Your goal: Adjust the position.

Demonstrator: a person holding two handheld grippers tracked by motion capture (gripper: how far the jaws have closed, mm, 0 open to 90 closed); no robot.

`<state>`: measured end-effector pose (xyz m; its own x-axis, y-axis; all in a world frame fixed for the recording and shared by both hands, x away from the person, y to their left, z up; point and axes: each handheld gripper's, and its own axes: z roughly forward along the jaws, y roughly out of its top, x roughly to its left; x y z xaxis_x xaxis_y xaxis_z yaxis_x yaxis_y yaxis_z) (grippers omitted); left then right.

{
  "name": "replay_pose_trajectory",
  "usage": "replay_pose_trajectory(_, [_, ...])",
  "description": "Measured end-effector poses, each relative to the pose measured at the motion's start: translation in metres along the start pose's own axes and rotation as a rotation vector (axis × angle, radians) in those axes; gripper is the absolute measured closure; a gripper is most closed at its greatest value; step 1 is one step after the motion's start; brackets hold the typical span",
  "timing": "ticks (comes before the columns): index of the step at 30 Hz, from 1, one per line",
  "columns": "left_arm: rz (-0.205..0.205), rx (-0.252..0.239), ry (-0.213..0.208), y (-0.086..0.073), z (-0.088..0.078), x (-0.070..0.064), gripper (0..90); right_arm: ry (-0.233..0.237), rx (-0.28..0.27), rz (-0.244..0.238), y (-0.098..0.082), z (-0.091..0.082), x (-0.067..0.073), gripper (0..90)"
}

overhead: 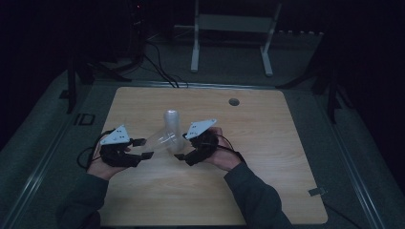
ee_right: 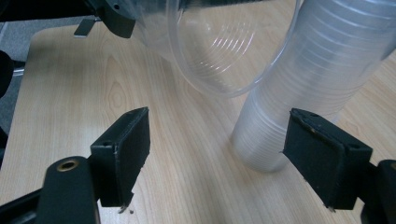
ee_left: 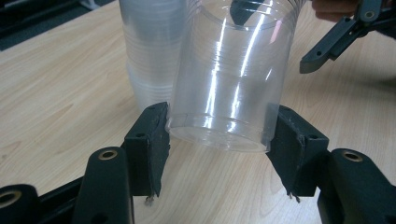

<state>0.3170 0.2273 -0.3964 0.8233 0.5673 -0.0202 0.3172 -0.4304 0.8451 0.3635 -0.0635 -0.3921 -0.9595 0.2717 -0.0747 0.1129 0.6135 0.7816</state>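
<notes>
Left gripper (ee_left: 219,135): we clamp a clear cup (ee_left: 229,79) near its base, tilted above the tabletop (overhead: 267,138).
Right gripper (ee_right: 217,154): we hold it wide apart, gripping nothing.
Stack (ee_right: 308,79): upright, just beside the cup.

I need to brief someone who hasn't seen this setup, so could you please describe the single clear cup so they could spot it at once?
On the wooden table, find the upright stack of clear cups near the middle. Just left of it, the single clear cup lies tilted on its side off the tabletop, its base clamped in the left tool, unlike the nested, standing ones.
</notes>
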Motion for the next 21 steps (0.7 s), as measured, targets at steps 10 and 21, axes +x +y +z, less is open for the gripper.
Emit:
replay_pose_trajectory(10, [0.003, -0.048, -0.002, 0.0055, 0.0007, -0.0022, 42.2, 0.027, -0.049, 0.041, -0.0018, -0.0013, -0.0001, 22.1])
replay_pose_trajectory(21, [-0.005, -0.083, -0.026, 0.0081, 0.0025, -0.0027, 42.2, 0.060, -0.120, 0.084, -0.0017, -0.0014, -0.0003, 21.7])
